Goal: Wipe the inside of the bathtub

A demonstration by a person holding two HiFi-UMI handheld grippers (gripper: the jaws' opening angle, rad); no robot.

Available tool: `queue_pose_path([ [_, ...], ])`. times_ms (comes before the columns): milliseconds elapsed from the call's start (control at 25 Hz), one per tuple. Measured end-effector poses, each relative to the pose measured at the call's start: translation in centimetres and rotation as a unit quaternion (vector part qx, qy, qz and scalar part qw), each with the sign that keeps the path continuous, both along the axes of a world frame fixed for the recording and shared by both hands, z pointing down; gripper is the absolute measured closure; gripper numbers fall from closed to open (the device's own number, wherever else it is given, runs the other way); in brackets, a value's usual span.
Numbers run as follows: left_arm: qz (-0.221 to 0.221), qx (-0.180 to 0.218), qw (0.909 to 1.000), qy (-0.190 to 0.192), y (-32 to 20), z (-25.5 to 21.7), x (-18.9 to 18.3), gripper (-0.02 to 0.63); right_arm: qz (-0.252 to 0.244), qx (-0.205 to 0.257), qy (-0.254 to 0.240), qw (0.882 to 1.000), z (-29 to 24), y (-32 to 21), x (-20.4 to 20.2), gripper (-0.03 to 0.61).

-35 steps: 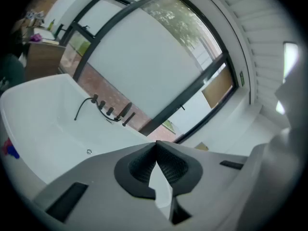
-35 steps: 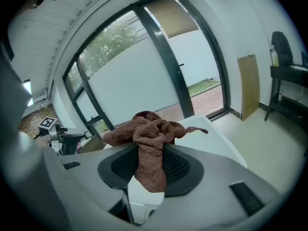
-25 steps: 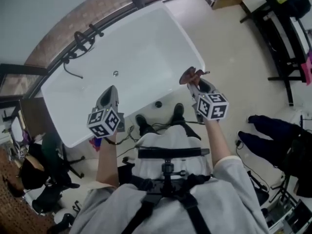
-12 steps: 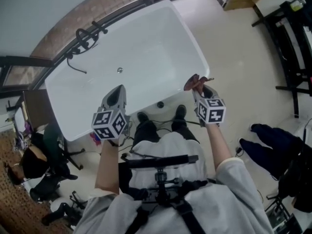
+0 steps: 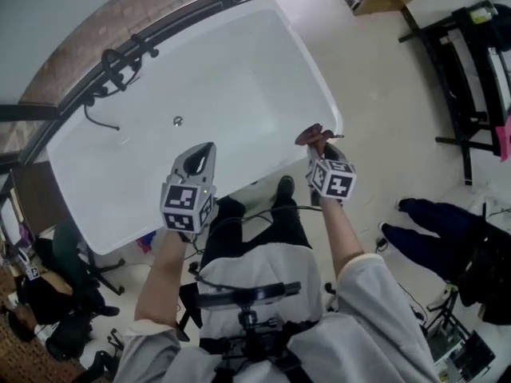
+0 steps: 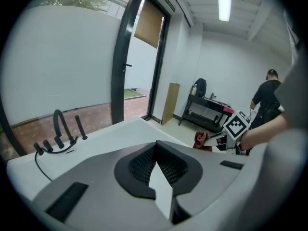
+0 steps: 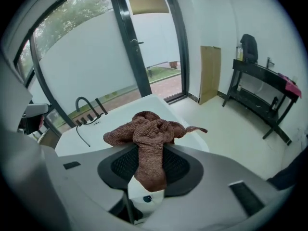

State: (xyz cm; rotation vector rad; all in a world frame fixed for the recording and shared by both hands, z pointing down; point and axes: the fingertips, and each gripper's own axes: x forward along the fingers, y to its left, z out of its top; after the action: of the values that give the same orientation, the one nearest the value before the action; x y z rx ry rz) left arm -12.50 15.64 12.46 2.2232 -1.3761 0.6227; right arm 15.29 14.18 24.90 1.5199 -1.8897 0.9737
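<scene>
A white bathtub (image 5: 144, 174) lies in front of me, its inside bare, with a drain (image 5: 178, 120) near the far side. My right gripper (image 5: 319, 144) is shut on a brown cloth (image 5: 313, 135), held above the tub's near right rim. The right gripper view shows the cloth (image 7: 147, 141) bunched between the jaws, with the tub (image 7: 130, 112) beyond. My left gripper (image 5: 204, 149) hovers over the near part of the tub, jaws closed with nothing in them. In the left gripper view the tub (image 6: 103, 138) is seen past the jaws.
A black faucet with hose (image 5: 108, 74) stands on the tub's far rim by the window. A black rack (image 5: 471, 70) is at the right, dark clothing (image 5: 431, 230) lies on the floor. A person (image 6: 266, 97) stands at the back of the room.
Both grippers have shifted slightly toward me and closer together over the tub's near rim. The cloth stays gripped in the right one.
</scene>
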Motion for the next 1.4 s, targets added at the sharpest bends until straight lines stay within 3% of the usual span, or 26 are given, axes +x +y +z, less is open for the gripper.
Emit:
queue_pose_path([
  [280,0.053,0.012,0.9985,0.009,-4.6,4.2,1.7,0.606,0.116,-0.020,-0.058,0.991,5.1,-4.3,-1.9,0.436],
  [600,0.041,-0.001,0.9991,0.012,-9.4,12.3,7.0,0.606,0.217,-0.078,-0.123,0.965,15.5,-9.3,0.5,0.436],
  [920,0.063,-0.022,0.9976,-0.015,-13.8,20.0,11.8,0.606,0.256,-0.099,-0.149,0.950,22.3,-15.5,3.7,0.436],
  [1400,0.107,-0.032,0.9930,-0.039,-19.7,26.2,17.2,0.607,0.327,-0.119,-0.172,0.921,27.1,-18.6,6.6,0.436],
])
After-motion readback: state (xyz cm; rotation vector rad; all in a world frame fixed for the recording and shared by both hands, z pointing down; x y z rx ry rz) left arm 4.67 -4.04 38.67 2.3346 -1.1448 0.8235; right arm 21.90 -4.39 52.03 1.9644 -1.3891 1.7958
